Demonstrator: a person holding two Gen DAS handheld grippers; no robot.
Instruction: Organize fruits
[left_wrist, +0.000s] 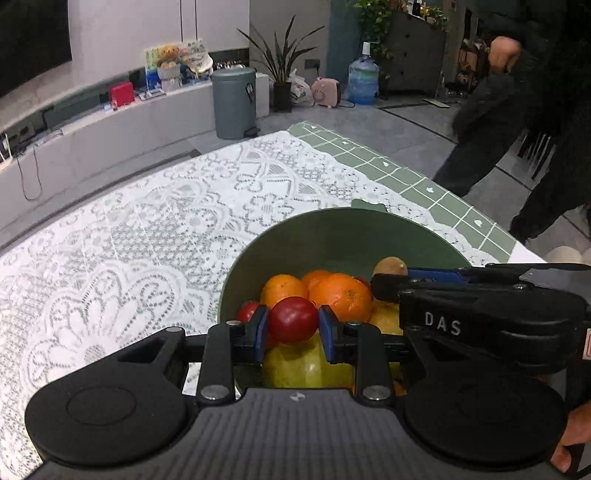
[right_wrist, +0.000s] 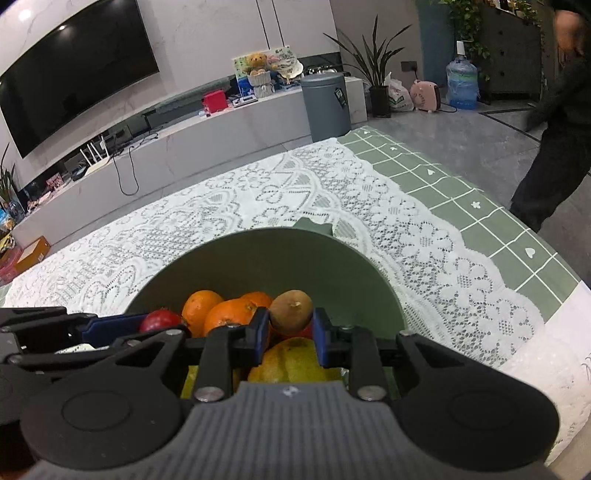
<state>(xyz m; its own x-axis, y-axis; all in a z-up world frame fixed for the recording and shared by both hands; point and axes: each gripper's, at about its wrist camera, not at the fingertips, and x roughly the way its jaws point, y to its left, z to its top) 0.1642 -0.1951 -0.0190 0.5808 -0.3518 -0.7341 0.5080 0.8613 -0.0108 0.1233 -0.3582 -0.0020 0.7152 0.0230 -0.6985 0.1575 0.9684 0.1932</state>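
A green bowl (left_wrist: 332, 240) (right_wrist: 266, 258) on the lace cloth holds oranges (left_wrist: 341, 295) (right_wrist: 229, 314) and yellow fruit (left_wrist: 295, 365) (right_wrist: 291, 358). My left gripper (left_wrist: 293, 332) hangs over the bowl's near side, shut on a round red fruit (left_wrist: 293, 319) (right_wrist: 159, 321). Beside it on the right, my right gripper (right_wrist: 290, 332) is shut on a brown kiwi (right_wrist: 291, 312) (left_wrist: 389, 266), also above the fruit pile. Each gripper shows side-on in the other's view. The bowl's bottom is hidden by fruit.
A white lace cloth (right_wrist: 258, 199) covers a green checked tablecloth (right_wrist: 480, 206) whose edge runs at the right. A person in dark clothes (left_wrist: 517, 129) stands right of the table. A grey bin (right_wrist: 327, 107), plant and water jug stand on the floor behind.
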